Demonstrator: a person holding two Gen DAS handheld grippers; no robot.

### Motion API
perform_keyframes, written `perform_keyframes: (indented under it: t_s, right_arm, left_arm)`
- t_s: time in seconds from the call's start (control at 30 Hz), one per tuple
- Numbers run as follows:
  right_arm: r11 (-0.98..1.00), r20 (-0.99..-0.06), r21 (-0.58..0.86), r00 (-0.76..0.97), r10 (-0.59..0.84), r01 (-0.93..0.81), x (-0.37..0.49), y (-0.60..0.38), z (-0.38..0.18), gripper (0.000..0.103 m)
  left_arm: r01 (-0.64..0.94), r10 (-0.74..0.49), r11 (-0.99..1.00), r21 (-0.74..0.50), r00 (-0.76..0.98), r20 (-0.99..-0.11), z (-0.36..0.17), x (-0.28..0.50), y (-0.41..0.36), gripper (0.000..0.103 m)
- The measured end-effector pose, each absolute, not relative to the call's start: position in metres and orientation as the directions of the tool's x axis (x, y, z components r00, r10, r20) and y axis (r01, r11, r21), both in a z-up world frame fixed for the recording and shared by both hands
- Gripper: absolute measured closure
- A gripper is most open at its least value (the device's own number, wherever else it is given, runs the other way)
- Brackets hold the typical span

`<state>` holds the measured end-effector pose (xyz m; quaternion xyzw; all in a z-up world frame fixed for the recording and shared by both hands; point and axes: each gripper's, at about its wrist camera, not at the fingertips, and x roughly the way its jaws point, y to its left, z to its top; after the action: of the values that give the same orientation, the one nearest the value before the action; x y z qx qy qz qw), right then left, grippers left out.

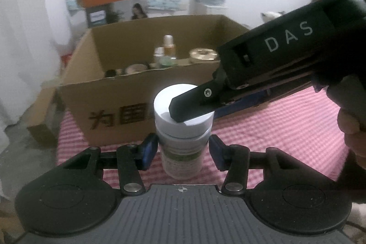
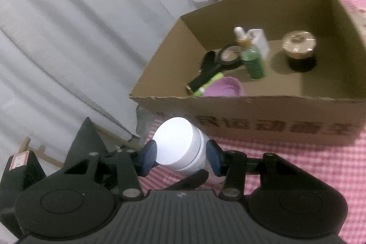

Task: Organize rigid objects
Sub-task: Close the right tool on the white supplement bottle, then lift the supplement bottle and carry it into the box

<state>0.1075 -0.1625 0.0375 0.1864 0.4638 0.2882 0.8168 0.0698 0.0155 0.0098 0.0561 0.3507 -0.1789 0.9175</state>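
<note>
Bottle (image 1: 183,139) stands on the checked cloth (image 1: 274,129) before the cardboard box (image 1: 75,93): left gripper (image 1: 183,150) clamps its body to steady it, right gripper (image 2: 180,156) clamps the white cap (image 2: 176,143), probably to twist it.

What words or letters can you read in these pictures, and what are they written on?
"DAS": white letters on the right gripper.
"为国": dark characters on the cardboard box; the rest is hidden behind the white-capped bottle.
Bottle label: too blurred to read.
Box front in the right wrist view: too blurred to read.
</note>
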Motion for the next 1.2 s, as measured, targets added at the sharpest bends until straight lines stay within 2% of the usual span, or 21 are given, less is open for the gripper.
perform_keyframes:
  t_s: [0.2, 0.6, 0.73, 0.83, 1.2]
  right_arm:
    - [0.790, -0.665, 0.555, 0.432, 0.609, -0.260, 0.099, -0.182, 0.041, 0.051]
    - [0.792, -0.659, 0.557, 0.448, 0.604, -0.250, 0.104, -0.185, 0.037, 0.049]
    - [0.780, -0.654, 0.579, 0.437, 0.618, -0.236, 0.107, -0.187, 0.031, 0.042]
    - [0.768, -0.644, 0.598, 0.434, 0.630, -0.228, 0.109, -0.188, 0.027, 0.040]
    - [0.757, -0.634, 0.614, 0.432, 0.641, -0.221, 0.109, -0.191, 0.025, 0.042]
  left_arm:
    - [0.429, -0.340, 0.902, -0.037, 0.656, -0.673, 0.011, 0.068, 0.003, 0.054]
    - [0.434, -0.277, 0.899, 0.063, 0.673, -0.686, 0.005, 0.077, -0.018, 0.051]
    - [0.425, -0.259, 0.902, 0.076, 0.673, -0.693, 0.002, 0.080, -0.024, 0.050]
    - [0.420, -0.249, 0.904, 0.085, 0.676, -0.693, 0.002, 0.080, -0.024, 0.050]
    - [0.399, -0.228, 0.913, 0.085, 0.673, -0.704, 0.006, 0.078, -0.028, 0.050]
